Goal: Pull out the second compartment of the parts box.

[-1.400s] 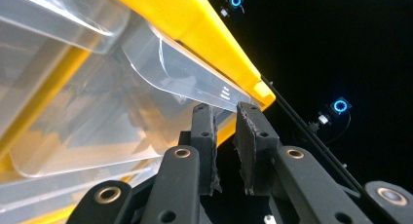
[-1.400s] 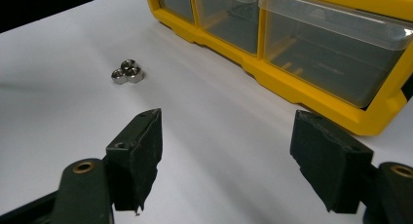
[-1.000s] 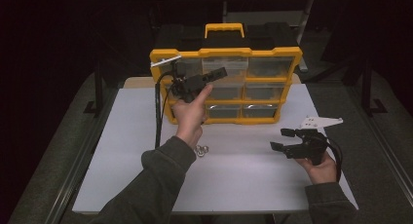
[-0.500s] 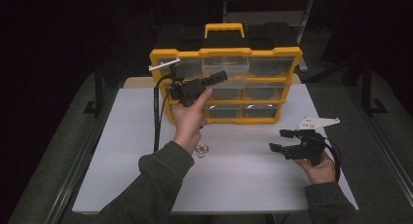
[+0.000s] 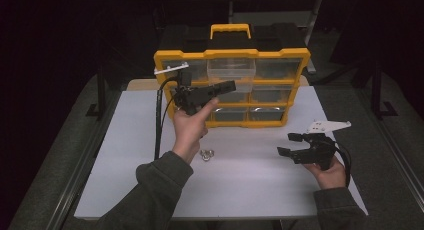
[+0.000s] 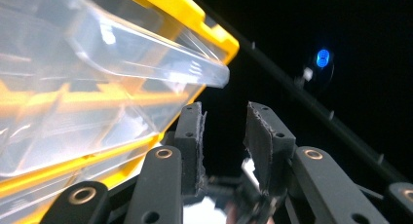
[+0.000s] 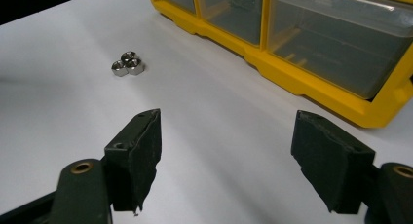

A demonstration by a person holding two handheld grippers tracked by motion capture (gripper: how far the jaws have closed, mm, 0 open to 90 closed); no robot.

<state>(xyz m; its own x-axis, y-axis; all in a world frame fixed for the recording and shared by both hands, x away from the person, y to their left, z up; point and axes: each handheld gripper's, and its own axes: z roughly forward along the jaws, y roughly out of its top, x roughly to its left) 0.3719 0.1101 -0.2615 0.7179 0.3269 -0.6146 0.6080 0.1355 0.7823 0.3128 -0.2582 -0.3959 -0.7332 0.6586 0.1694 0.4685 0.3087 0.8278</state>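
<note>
A person's left forearm, in a dark green sleeve, reaches up from the near edge of the table, the hand raised well above the white tabletop (image 5: 125,140). It holds the left gripper (image 5: 227,86) level, jaws aimed sideways across the front of a yellow organizer (image 5: 231,54). The jaws have just been opening. They stand a little apart with nothing between them. In the left gripper view, their black foam pads (image 6: 194,136) look rough and frayed at the edges. Just past the tips, a clear plastic drawer (image 6: 146,44) sticks out of the yellow frame, close to the pads but not touching them.

The right hand (image 5: 330,174) rests low over the table, well apart from the left, holding the right gripper (image 5: 289,144) with its jaws pointing toward the left. Those jaws are spread wide and hold nothing. A grey three-cornered plate (image 5: 327,125) sits on top of it.

The organizer stands upright at the table's far side, behind both grippers. It is a rectangular yellow plastic case with a carry handle (image 5: 230,29) and rows of see-through drawers.

Three small shiny metal hex nuts (image 5: 206,154) lie clustered and touching on the tabletop, below the left hand's wrist and between the two grippers. In the right gripper view they lie ahead of the jaws, to the left.
</note>
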